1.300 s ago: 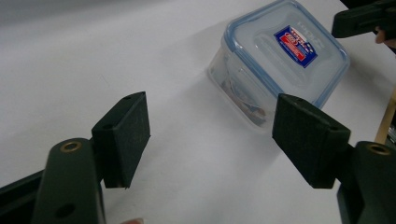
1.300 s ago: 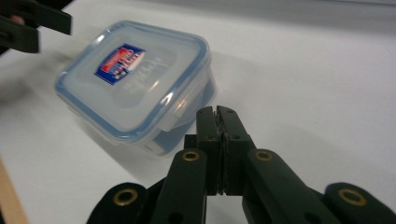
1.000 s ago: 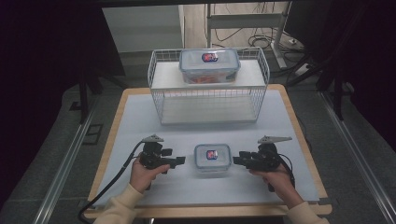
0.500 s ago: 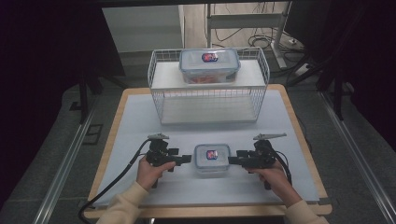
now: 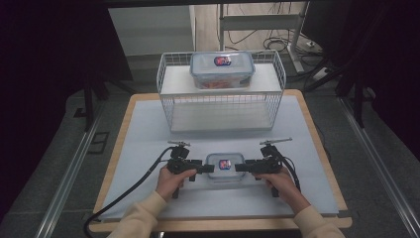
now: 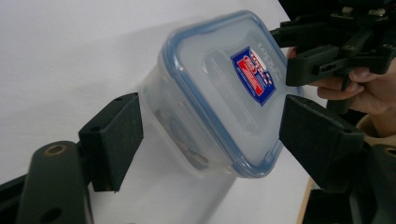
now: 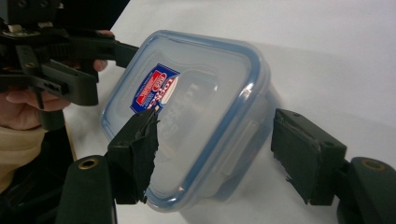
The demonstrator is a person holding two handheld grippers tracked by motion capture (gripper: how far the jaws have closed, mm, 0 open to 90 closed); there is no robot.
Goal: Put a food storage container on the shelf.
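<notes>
A clear plastic box (image 5: 225, 167) with a blue-rimmed lid and a red and blue label stands on the white mat near the front. My left gripper (image 5: 208, 169) points at its left end, level with the table. In the left gripper view the box (image 6: 224, 93) sits between the pads (image 6: 116, 137) of the left gripper (image 6: 212, 128), with gaps on both sides. My right gripper (image 5: 240, 167) faces the opposite end. Its jaws have just been opening. In the right gripper view they straddle the box (image 7: 187, 107) without pressing, so the right gripper (image 7: 219, 151) is open.
A white wire rack (image 5: 221, 106) stands at the back of the table, and a second lidded box (image 5: 222, 69) rests on its top shelf. The wooden table edge (image 5: 114, 163) frames the mat. A black cable (image 5: 126, 193) trails from the left gripper toward the front left.
Both hands have moved inward and slightly down, bringing the grippers from beside the box to its two ends. The right gripper's jaws stand wider than before.
</notes>
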